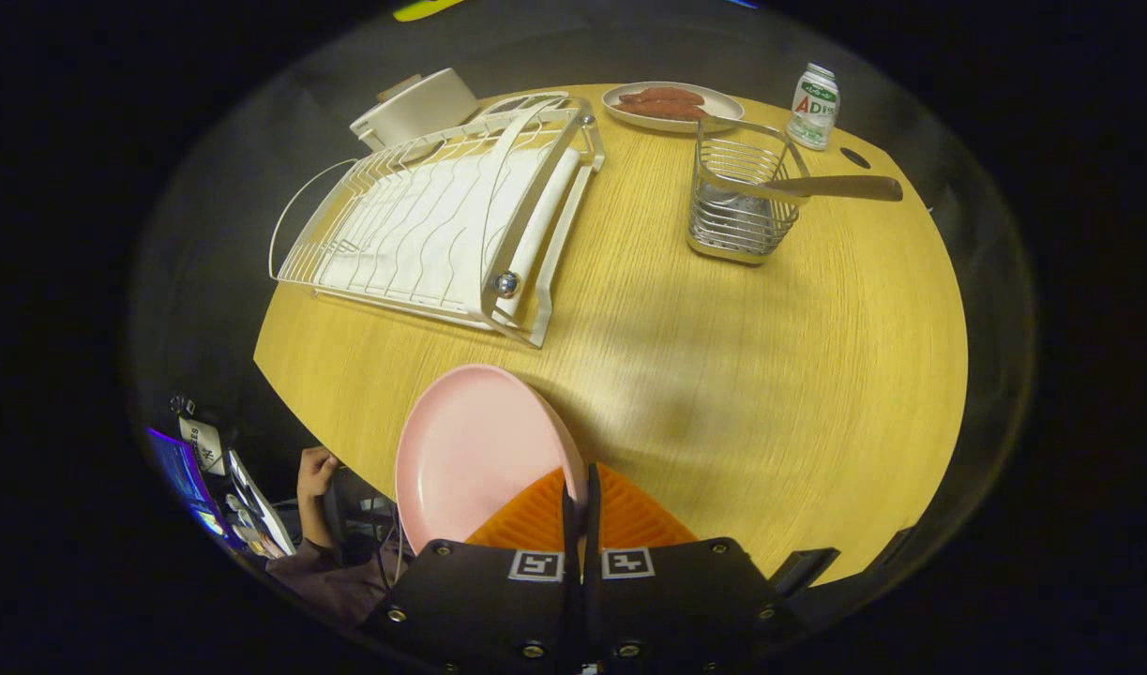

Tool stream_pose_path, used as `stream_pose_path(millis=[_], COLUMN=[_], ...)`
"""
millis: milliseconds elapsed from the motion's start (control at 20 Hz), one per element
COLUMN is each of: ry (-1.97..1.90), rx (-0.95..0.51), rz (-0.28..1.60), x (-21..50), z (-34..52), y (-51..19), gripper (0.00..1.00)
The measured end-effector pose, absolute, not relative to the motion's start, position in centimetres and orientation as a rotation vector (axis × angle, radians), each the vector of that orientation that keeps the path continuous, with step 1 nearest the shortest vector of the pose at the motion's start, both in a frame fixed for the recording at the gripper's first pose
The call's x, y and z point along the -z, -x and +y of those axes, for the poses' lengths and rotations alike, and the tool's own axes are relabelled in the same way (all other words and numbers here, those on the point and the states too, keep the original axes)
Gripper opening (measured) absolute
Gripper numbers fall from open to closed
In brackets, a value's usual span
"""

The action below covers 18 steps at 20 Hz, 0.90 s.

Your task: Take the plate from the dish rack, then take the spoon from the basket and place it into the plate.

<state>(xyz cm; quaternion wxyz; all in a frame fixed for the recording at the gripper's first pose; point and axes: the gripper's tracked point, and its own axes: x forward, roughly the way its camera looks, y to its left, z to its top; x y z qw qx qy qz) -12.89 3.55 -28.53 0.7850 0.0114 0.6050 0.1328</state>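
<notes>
My gripper (pixel 580 497) is shut on the rim of a pink plate (pixel 470 450), which stands tilted on edge between the fingers, lifted above the wooden table (pixel 723 375). The white wire dish rack (pixel 442 225) lies beyond the fingers, on the far left of the table, with no plate in it. Farther right stands a wire basket (pixel 742 202) holding a spoon (pixel 836 187), whose handle sticks out to the right over the basket's rim.
A plate of sausages (pixel 671 105) and a small white bottle (pixel 814 106) sit at the table's far edge. A white box (pixel 414 108) stands behind the rack. A person's hand (pixel 315 473) and screens (pixel 184 478) are beside the table's near left edge.
</notes>
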Motion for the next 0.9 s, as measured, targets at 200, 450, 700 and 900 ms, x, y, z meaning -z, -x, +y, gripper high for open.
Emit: stream_pose_path(millis=[200,450,700,900], ry=[-0.052,0.025,0.015,0.026], rx=[-0.287,-0.247,-0.234,-0.216], rz=[1.285,1.274,1.261,1.233], x=[29.1,30.4,30.4,29.5], z=[4.2,2.7,2.2,1.5], y=[12.0,11.5,11.0,10.2], gripper=[0.01,0.06,0.06,0.06])
